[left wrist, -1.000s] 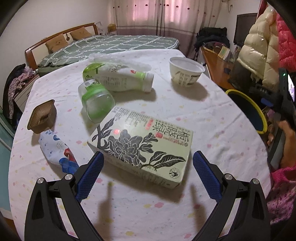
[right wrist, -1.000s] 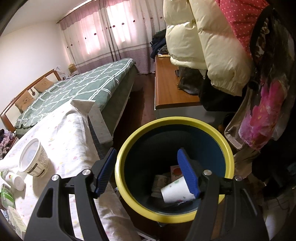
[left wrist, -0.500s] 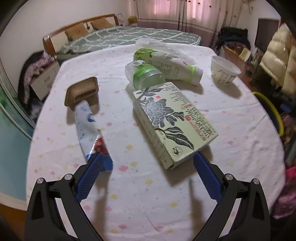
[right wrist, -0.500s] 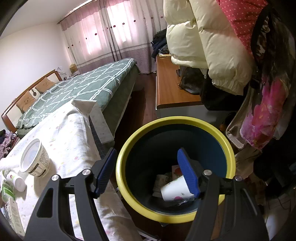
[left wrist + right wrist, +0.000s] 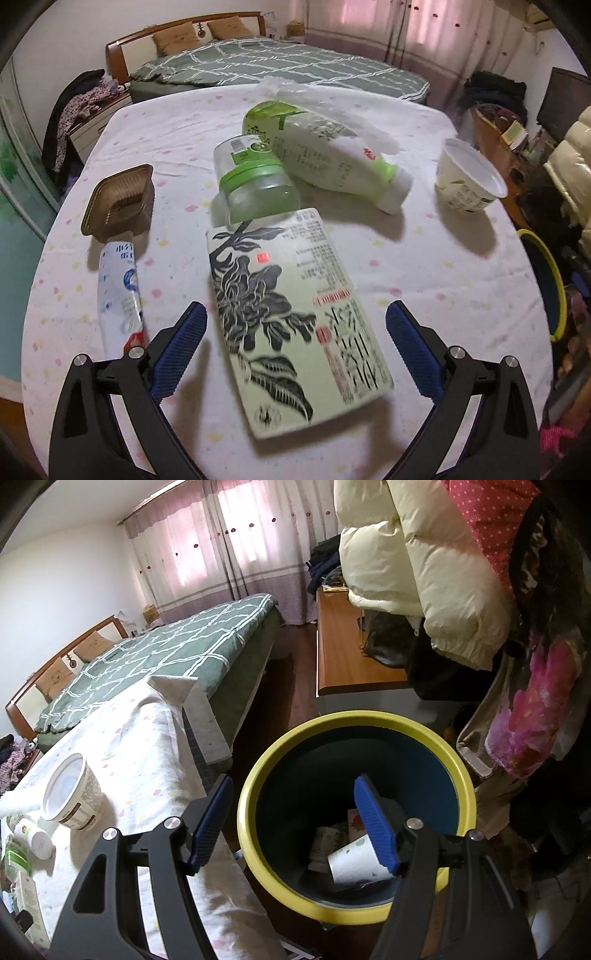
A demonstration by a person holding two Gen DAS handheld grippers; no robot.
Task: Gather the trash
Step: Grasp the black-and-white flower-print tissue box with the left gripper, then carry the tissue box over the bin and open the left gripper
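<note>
Since a second ago the left claw (image 5: pixel 293 341) has been swung level across the surface (image 5: pixel 424 266) and rolled, so the long carton (image 5: pixel 291 317) is now lined up lengthwise between its fingers. The jaws are closing; the carton lies between them, and the pads are not yet pressed on it. A grasp of the carton is judged to be the step in hand.

The right claw (image 5: pixel 293 825) is held open and empty over the bin (image 5: pixel 280 764), unmoved. Inside the bin, a paper cup (image 5: pixel 354 864) and wrappers are seen at 6 o'clock.

On the surface, a jar (image 5: pixel 255 181) and bottle (image 5: pixel 328 155) lie at 12 o'clock of the carton, a tub (image 5: pixel 467 179) at 2, a tube (image 5: pixel 120 291) at 9, and a brown tray (image 5: pixel 122 199) at 10.
</note>
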